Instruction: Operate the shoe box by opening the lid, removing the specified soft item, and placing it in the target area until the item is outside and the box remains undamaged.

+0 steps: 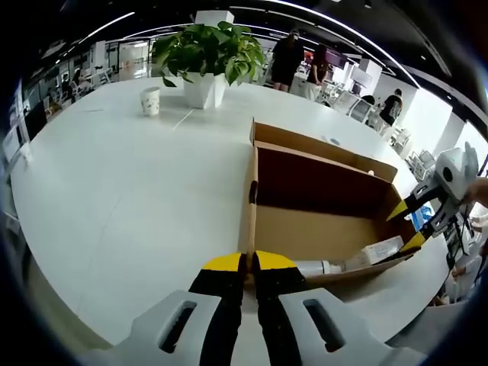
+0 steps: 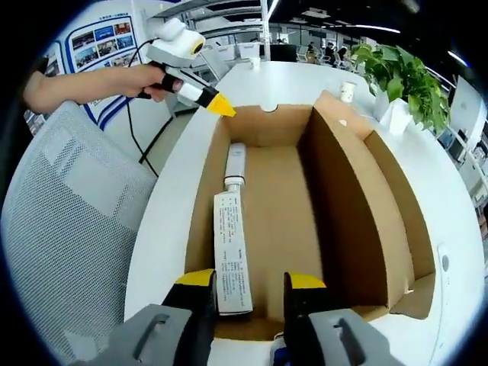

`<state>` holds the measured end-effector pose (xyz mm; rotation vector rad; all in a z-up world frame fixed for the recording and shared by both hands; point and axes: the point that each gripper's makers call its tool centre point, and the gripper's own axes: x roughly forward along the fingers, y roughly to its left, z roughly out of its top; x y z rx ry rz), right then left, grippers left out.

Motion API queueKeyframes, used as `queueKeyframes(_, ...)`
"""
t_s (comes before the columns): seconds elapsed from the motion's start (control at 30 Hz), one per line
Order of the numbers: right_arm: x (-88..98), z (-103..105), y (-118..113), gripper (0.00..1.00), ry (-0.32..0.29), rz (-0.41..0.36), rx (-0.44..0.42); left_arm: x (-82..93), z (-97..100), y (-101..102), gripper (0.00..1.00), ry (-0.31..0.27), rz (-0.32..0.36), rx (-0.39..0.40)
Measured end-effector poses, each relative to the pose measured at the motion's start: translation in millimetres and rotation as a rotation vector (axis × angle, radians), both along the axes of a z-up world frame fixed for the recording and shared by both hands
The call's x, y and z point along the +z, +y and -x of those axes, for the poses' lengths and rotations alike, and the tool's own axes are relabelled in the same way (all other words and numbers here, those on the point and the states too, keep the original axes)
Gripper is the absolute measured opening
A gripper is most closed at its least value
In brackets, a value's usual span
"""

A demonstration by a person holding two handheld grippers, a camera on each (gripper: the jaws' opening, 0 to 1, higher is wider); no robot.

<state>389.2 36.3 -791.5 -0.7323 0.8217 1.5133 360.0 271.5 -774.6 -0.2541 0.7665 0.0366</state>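
Broad white table (image 1: 114,198), open cardboard shoe box (image 2: 343,198) near its edge, leafy potted plant (image 1: 206,57) beyond, white tube (image 2: 231,244) lying inside the box along one wall, left claw (image 1: 250,263) clenched on the box corner, right claw (image 2: 250,282) released, straddling the tube's end

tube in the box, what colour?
White tube with small printed text; clearest in the right gripper view.

Each view looks close into the open box (image 1: 320,206) (image 2: 305,213) from opposite ends (each catches the other gripper).
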Motion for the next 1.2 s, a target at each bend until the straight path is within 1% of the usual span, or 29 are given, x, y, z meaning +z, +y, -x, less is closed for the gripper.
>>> queueKeyframes(0.3,-3.6,6,9,0.31,0.024,-0.015,0.001,0.7,1.0,-2,0.02,0.0,0.003,0.001)
queueKeyframes(0.4,-8.9,6,12,0.29,0.018,-0.007,0.002,0.4,0.7,-1,0.02,0.0,0.006,0.002)
queueKeyframes(0.67,-15.8,6,10,0.26,-0.001,0.016,0.006,0.2,0.6,-2,0.02,0.0,0.007,0.002)
queueKeyframes(0.83,-19.7,9,9,0.21,-0.014,0.026,0.017,0.6,0.9,-3,0.02,0.0,0.009,0.002)
queueKeyframes(0.87,-19.6,8,9,0.2,-0.029,0.026,0.024,0.6,0.9,-3,0.02,0.0,0.01,0.003)
queueKeyframes(1.03,-19.1,7,9,0.19,-0.039,0.025,0.024,-0.1,0.1,-2,0.02,0.001,0.011,0.002)
queueKeyframes(1.1,-18.8,6,10,0.17,-0.056,0.022,0.037,-0.4,-0.3,-2,0.02,0.0,0.012,0.004)
queueKeyframes(1.2,-17.9,7,10,0.16,-0.061,0.022,0.045,-1.0,-0.8,-1,0.02,0.0,0.013,0.004)
